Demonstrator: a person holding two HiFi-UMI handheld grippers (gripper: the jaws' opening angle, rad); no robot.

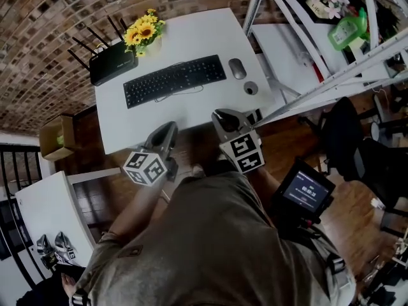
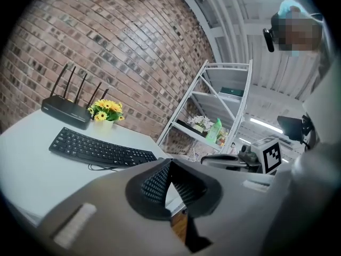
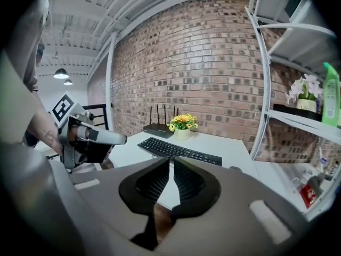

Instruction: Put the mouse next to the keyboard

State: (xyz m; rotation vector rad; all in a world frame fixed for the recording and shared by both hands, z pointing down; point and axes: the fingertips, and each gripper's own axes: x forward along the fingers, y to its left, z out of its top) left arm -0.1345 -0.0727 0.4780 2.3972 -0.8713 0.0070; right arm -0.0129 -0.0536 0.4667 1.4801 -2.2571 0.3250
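Fingers (image 2: pixel 155 183) of both grippers (image 2: pixel 169 164) (image 3: pixel 171 163) together, empty

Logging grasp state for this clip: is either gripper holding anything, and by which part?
Nothing held: left gripper and right gripper are shut on nothing; the mouse lies free on the table.

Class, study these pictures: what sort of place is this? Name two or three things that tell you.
Probably an office or small workroom. A white desk holds a keyboard, a mouse and a router. It stands against a brick wall, with metal shelving beside it.
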